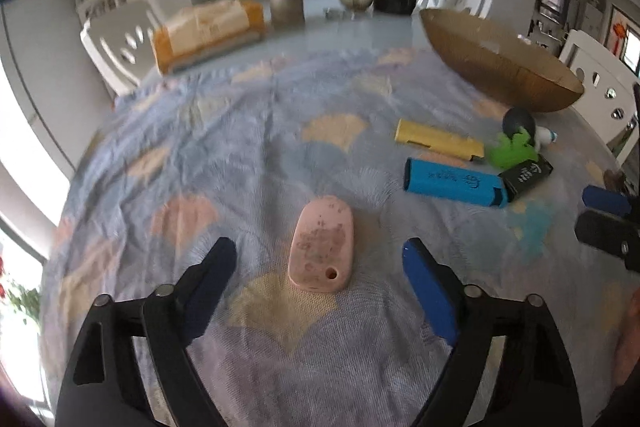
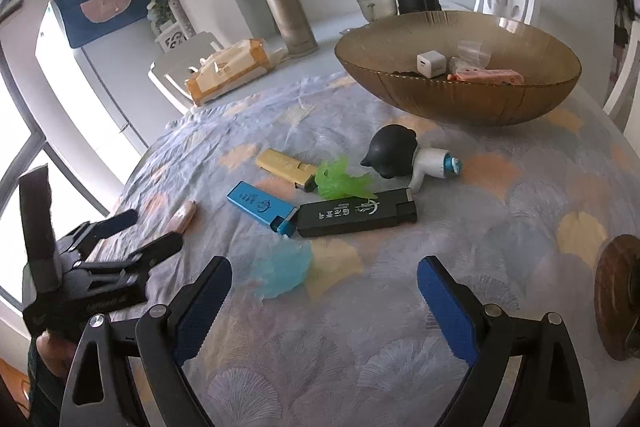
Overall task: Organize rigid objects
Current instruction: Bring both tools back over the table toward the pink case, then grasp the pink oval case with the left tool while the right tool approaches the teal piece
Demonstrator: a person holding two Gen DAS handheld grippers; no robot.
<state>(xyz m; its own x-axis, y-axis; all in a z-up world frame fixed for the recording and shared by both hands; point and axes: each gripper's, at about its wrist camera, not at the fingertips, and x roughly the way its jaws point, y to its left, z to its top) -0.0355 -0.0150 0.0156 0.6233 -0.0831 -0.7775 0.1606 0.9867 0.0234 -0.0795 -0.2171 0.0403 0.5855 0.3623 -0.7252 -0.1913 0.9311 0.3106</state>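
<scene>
Patterned tablecloth (image 1: 240,131) (rumpled) beneath brown bowl (image 2: 460,99).

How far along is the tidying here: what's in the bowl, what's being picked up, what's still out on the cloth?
Done: the brown bowl holds a white cube and a pink piece. In hand: nothing yet; the left tool is open astride the pink oval piece, not gripping; the right tool is open, empty. Left: yellow lighter, blue lighter, black lighter, green toy, black-headed figure.
</scene>
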